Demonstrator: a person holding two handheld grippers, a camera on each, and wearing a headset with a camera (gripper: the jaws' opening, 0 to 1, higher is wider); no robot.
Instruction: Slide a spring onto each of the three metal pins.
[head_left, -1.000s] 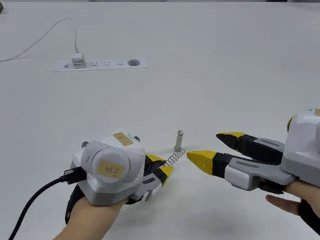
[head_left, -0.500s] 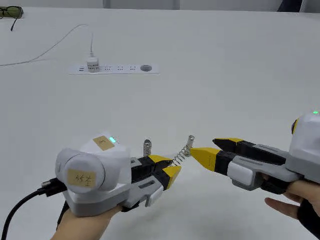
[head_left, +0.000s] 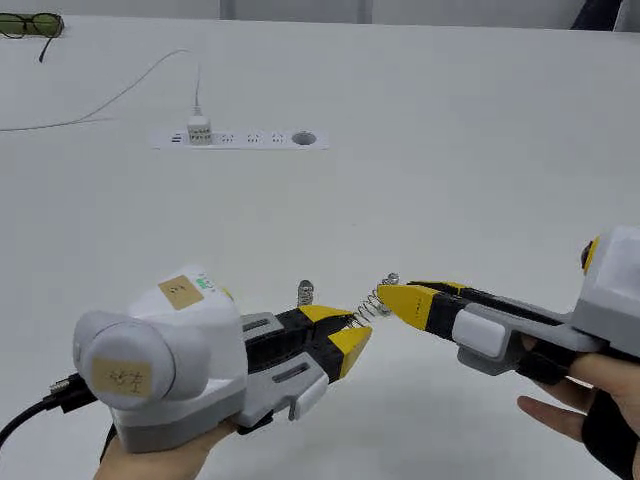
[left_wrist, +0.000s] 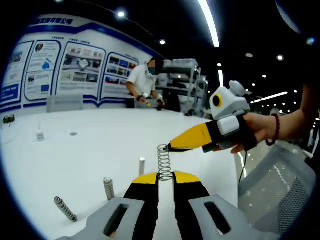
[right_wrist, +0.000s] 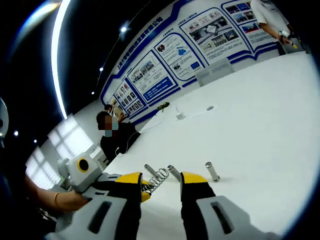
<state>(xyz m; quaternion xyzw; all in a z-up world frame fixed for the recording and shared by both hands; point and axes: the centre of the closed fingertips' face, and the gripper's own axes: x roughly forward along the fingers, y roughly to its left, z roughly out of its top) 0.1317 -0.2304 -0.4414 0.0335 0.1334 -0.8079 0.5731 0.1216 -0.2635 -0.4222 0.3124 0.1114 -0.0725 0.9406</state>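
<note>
Glasses (head_left: 25, 24): upper left corner of the head view, by the far edge of the tabletop (head_left: 470, 150).
Power strip (head_left: 240, 139): upper left of centre, lying flat with one white plug in it. It is well apart from the work.
Left gripper (head_left: 350, 328): lower left, with its yellow tips pinched on the lower end of a spring (head_left: 368, 306).
Sprung pin (head_left: 305, 292): upright, just behind the left gripper's tips.
Held spring: centre of the frame, off the tabletop, slanting up and right between the two grippers.
Other pins: in the left gripper view a bare pin (left_wrist: 142, 165) stands left of centre. A second spring (left_wrist: 65, 208) leans at the lower left; whether a pin is inside it cannot be told.
Right gripper (head_left: 385, 292): lower right, with its tip at the spring's upper end and its jaws slightly parted.
Open room: bare white tabletop across the whole upper right.
</note>
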